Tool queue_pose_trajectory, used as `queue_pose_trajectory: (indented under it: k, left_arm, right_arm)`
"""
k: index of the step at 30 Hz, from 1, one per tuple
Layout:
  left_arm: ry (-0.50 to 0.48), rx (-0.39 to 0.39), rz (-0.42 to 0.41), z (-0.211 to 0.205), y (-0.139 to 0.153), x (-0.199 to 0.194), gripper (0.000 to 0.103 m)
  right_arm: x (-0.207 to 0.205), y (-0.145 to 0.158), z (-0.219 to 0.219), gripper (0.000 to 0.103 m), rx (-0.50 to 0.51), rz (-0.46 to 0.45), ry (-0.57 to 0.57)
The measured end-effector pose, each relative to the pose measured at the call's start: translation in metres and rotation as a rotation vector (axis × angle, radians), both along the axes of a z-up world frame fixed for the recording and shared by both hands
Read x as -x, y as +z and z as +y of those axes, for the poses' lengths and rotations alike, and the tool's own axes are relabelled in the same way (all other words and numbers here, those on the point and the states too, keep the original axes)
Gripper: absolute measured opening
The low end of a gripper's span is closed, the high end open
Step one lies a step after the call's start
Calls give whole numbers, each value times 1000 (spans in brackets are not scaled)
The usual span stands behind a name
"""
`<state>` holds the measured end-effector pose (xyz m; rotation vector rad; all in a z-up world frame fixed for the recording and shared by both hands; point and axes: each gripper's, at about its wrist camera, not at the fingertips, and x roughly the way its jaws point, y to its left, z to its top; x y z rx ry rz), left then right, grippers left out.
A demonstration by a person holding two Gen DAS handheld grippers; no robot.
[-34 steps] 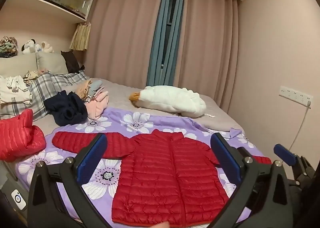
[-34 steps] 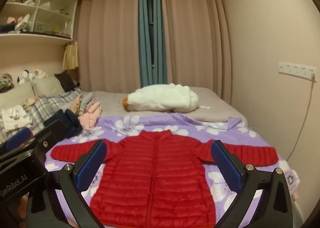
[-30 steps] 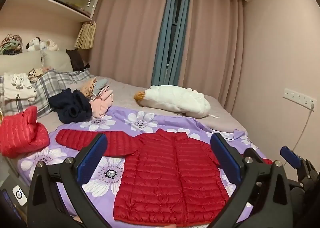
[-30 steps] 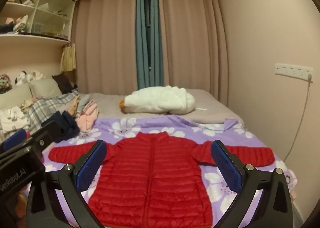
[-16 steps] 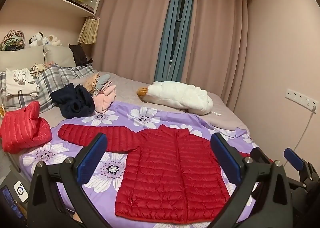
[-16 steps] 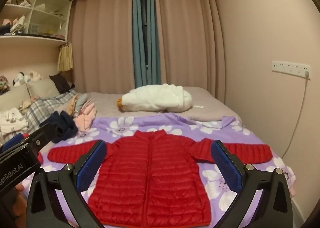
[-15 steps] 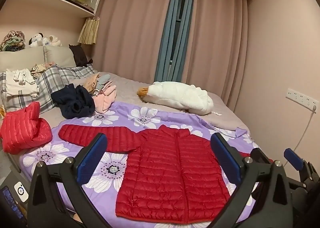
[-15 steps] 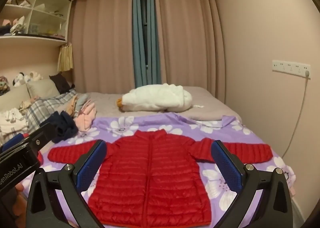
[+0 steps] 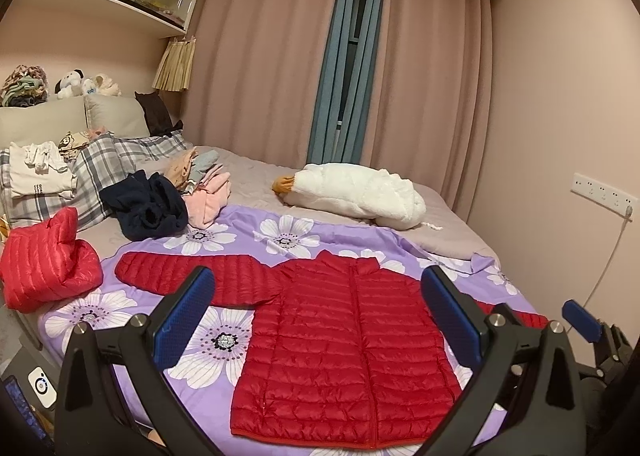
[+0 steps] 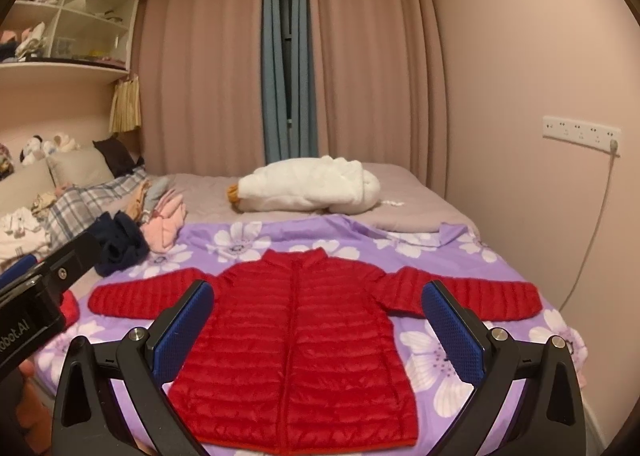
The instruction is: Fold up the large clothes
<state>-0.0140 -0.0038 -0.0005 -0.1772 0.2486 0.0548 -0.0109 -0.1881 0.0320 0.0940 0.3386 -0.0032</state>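
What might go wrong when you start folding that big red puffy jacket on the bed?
The red puffer jacket looks puffy and slick, so a folded sleeve may spring back open. Its hem lies near the edge of the purple flowered sheet, so it might slide off the bed. The sheet is loose, so the open left gripper or right gripper may pinch it along with the jacket.
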Motion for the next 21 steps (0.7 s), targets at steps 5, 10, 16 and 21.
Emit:
queue_pose_trajectory:
  k: [5,10,16,21]
  left_arm:
    - [-9,6,5,1,2,-3,103]
    - [3,5,8,2,0,-4,103]
    - [-4,11,6,0,1,-4,103]
    - [-1,9,3,-3,2,-6,103]
  right_arm:
    - [2,0,3,103,-5,-2,19]
    - [4,3,2,103,-5,-13,17]
    - [2,6,0,103,-12,-19,9]
    - [2,5,1,103,-11,-16,5]
